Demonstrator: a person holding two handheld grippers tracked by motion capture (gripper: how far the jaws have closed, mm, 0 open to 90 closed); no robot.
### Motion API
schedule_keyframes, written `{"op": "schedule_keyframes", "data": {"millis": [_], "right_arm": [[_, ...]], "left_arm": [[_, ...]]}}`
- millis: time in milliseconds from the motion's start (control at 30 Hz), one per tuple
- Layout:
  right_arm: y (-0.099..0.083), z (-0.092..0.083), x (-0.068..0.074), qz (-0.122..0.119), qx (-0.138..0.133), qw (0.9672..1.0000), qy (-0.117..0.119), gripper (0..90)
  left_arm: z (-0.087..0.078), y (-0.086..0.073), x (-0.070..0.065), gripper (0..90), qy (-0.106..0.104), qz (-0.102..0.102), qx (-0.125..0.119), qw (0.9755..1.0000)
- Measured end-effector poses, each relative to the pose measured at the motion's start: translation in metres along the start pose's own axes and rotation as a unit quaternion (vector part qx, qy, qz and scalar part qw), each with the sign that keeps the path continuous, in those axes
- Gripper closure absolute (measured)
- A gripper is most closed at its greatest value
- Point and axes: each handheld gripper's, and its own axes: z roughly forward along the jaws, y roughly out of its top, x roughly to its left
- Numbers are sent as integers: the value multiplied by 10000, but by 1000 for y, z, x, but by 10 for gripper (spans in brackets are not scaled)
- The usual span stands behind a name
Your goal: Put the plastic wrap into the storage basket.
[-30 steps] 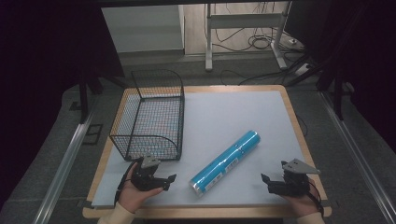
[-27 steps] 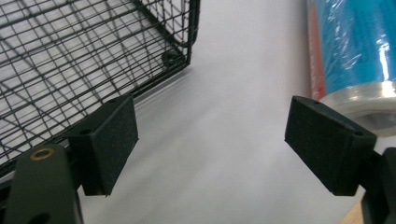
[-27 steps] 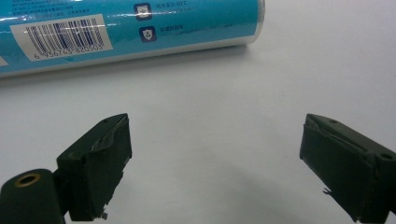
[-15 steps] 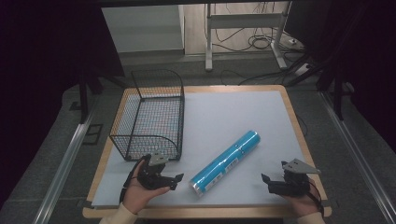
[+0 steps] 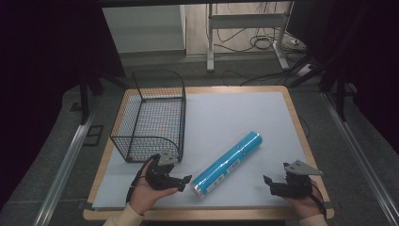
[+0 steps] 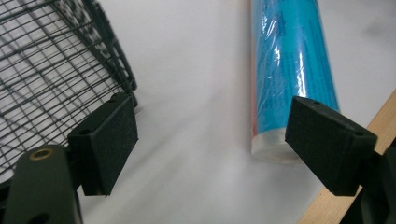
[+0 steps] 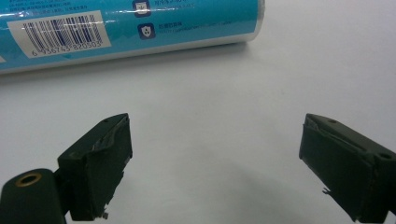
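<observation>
A blue roll lies on the surface beside a basket. The left hand-held gripper is spread near the roll's end. The right hand-held gripper is spread too, holding nothing.

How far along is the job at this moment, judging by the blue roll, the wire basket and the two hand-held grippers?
Nothing looks done: the wire basket holds nothing, and the blue roll lies on the white mat. In hand: the left hand-held gripper is open beside the roll's near end, not touching it. The right hand-held gripper is open, apart from the roll. Probably left: grasping the roll and, likely, putting it in the basket.
</observation>
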Motion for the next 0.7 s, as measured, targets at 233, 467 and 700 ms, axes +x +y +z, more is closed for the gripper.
{"op": "schedule_keyframes", "data": {"millis": [233, 467, 700], "right_arm": [[0, 0, 0, -5, -14, 10000, -8, 99], [0, -1, 0, -17, -36, 10000, -4, 99], [0, -1, 0, -5, -45, 10000, -9, 99]], "left_arm": [[2, 8, -4, 167, -40, 40, -4, 10000], [5, 16, -8, 166, -136, 80, -2, 9999], [7, 19, -10, 164, -154, 128, 17, 9998]]}}
